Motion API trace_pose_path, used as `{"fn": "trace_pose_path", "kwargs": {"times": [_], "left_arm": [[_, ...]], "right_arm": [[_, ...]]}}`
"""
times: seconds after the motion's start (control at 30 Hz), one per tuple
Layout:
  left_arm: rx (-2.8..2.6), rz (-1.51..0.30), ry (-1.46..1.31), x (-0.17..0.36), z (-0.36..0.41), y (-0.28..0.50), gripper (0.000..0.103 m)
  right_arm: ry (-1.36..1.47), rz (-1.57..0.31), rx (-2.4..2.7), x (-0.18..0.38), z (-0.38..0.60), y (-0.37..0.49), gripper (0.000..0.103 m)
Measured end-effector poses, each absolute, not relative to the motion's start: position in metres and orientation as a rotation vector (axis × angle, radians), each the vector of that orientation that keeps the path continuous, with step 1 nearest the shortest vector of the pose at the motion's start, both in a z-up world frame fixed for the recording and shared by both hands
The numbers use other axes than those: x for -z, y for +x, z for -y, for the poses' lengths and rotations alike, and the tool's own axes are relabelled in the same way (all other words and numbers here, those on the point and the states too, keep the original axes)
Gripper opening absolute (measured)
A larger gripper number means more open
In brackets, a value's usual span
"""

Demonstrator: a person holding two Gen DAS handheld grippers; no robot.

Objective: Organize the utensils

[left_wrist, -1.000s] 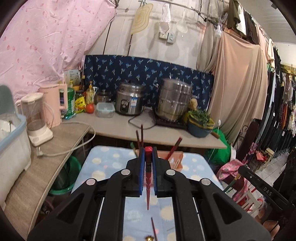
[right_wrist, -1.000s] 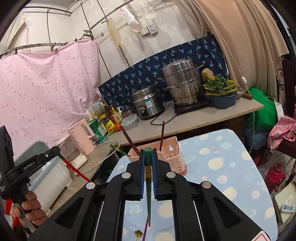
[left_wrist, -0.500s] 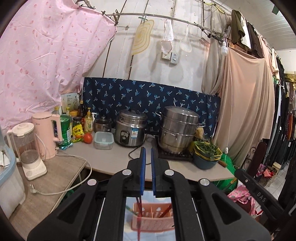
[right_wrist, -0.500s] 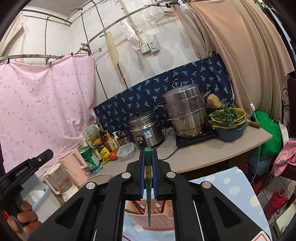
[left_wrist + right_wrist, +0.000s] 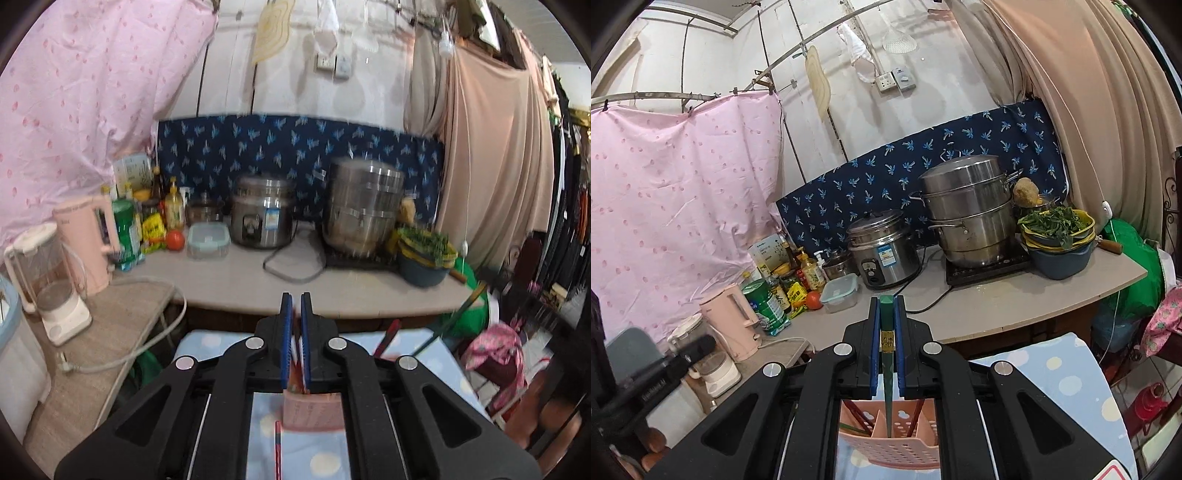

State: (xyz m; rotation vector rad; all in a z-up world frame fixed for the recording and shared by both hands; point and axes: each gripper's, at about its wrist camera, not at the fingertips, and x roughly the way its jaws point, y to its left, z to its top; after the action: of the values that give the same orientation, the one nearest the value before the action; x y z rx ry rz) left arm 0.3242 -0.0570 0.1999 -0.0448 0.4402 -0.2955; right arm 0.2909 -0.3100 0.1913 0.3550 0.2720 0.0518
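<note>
- The step in hand is judged to be the putting of a green chopstick (image 5: 886, 354) into the pink holder (image 5: 890, 448).
- The fingers of the right gripper (image 5: 887, 325) are closed on this chopstick; its tip hangs just above a middle compartment.
- The left gripper (image 5: 295, 332) has its fingers almost together, and nothing is seen between them.
- A red chopstick (image 5: 277, 448) lies on the dotted worktop (image 5: 210, 341), beside the holder.
- Next, a straight lowering is called for, then the opening of the fingers.
</note>
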Motion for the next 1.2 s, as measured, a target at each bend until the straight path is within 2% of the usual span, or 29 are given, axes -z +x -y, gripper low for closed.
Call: {"fn": "trace_pose_path", "kwargs": {"times": [0.1,0.17,0.23,0.3,0.5,0.7,1.2], "left_arm": [[0.311,-0.556,-0.025,-0.164,0.047,0.321,0.005],[0.316,-0.632,-0.008,-0.139,0.041,0.318,0.009],[0.313,-0.698,0.002,-0.116,0.035,0.316,0.028],[0.303,-0.748,0.016,-0.091,0.03,0.311,0.035],[0.294,-0.873,0.019,-0.035,0.02,0.3,0.037],[0.313,-0.93,0.026,-0.002,0.032,0.294,0.052],[0.327,-1.009,0.065,0.054,0.085,0.353,0.051]], "right_arm": [[0.361,-0.274,-0.057,-0.195,0.313,0.273,0.007],[0.354,-0.279,-0.058,-0.196,0.314,0.259,0.007],[0.349,-0.286,-0.063,-0.195,0.313,0.244,0.007],[0.348,-0.295,-0.066,-0.192,0.312,0.23,0.007],[0.331,-0.337,-0.043,-0.177,0.308,0.196,0.007],[0.328,-0.416,-0.015,-0.15,0.303,0.186,0.007],[0.338,-0.483,-0.02,-0.128,0.306,0.197,0.007]]}}
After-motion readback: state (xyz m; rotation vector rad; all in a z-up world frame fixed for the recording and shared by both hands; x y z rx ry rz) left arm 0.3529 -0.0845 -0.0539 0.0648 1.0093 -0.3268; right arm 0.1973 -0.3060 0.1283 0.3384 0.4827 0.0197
